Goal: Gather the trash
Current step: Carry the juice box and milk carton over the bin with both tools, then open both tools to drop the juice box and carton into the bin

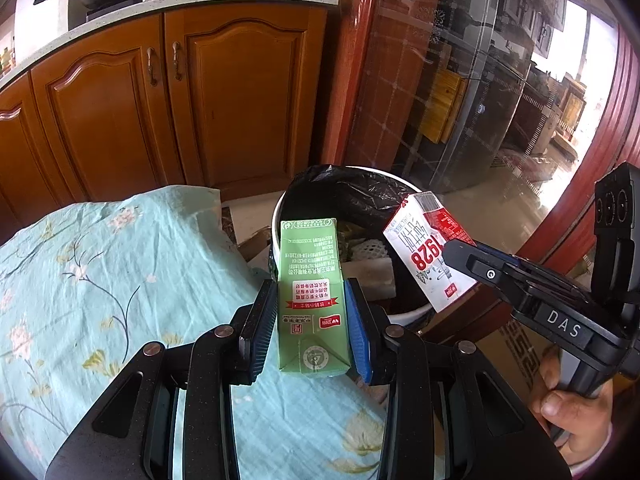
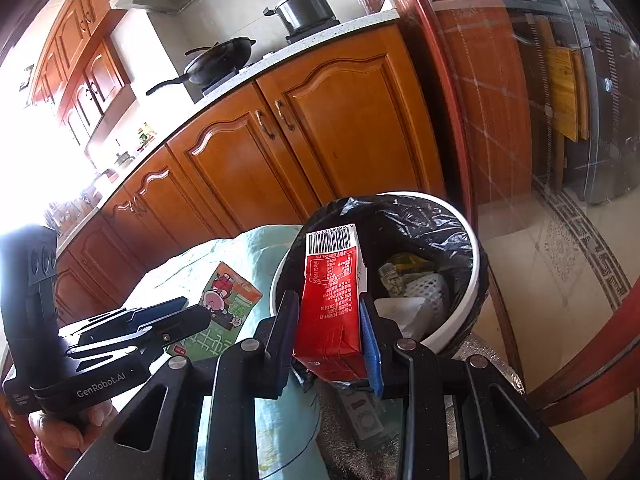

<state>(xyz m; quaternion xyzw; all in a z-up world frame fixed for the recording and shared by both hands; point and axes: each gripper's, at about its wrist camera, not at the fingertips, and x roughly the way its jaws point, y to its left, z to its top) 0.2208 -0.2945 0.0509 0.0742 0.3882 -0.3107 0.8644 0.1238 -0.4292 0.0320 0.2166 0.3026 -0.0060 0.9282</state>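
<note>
On my left I see the pale blue floral tablecloth (image 1: 100, 264). My left gripper (image 1: 310, 330) is clamped on the green rectangular drink carton (image 1: 310, 292), its long axis running straight away from the camera toward the white round bin lined with a black plastic bag (image 1: 352, 196). Further right, my right gripper (image 2: 328, 340) pinches the red-and-white drink carton (image 2: 332, 304), barcode end pointing up and forward, held over the bin's near rim.
</note>
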